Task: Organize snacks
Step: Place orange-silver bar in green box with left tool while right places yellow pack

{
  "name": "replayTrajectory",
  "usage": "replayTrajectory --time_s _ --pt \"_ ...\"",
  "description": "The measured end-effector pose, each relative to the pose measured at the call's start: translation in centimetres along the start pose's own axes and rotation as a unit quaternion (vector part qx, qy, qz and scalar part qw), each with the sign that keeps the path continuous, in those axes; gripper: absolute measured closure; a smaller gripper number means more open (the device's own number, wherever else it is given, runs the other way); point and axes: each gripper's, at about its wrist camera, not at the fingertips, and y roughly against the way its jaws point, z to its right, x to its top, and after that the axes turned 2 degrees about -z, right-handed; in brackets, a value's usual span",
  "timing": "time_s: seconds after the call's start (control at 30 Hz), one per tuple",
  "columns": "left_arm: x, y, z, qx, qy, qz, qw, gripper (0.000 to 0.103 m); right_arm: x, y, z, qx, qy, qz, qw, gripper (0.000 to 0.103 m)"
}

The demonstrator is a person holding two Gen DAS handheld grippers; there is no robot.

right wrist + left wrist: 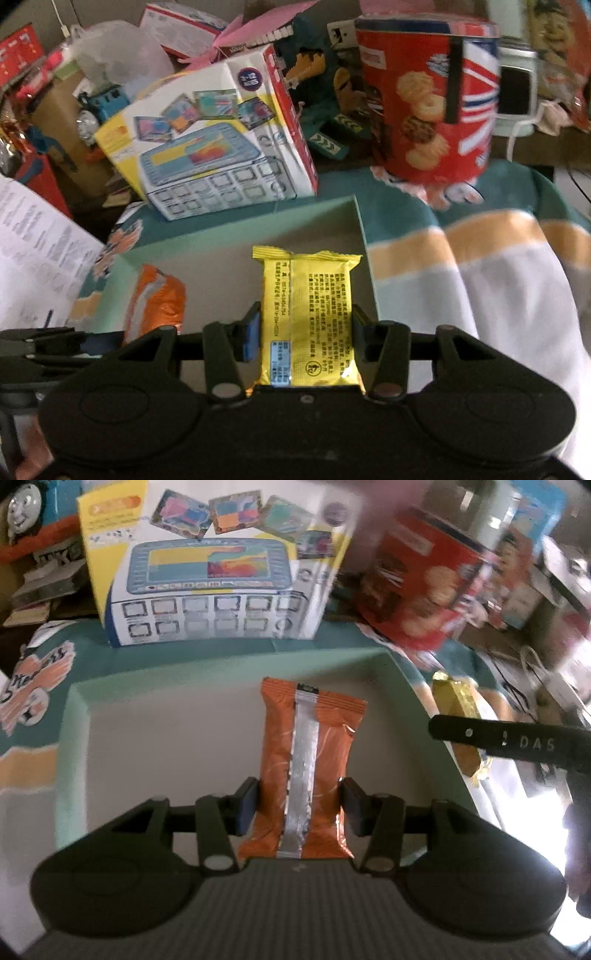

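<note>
The left tongs (299,805) were clamped on an orange snack packet (306,760), its silver back seam facing up, held over the pale green tray (74,716). The right tongs (306,332) gripped a yellow snack packet (308,317) with its printed side up, above the tray's right wall (364,240). The tray sat on a teal, orange and white striped cloth (480,258). Behind it stood a toy tablet box (221,572) and a red biscuit tin (428,103).
</note>
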Motion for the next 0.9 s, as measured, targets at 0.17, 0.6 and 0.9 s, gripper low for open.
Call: replayTrajectory --time_s 0.17,0.6,0.9 --pt "3.0 -5.0 0.4 -0.01 0.027 -0.011 0.9995 0.055 3.8 -5.7 0.2 -0.01 0.015 -0.029 0.999 0.056" --pt "4.0 -9.8 1.0 0.016 0.038 -0.02 0.9989 0.012 5.2 -8.7 0.5 -0.002 0.023 0.005 1.0 0.008" --pt "2.2 -4.9 1.1 0.031 0.023 -0.02 0.999 0.0 2.5 -3.5 0.8 -0.003 0.0 0.013 1.0 0.0"
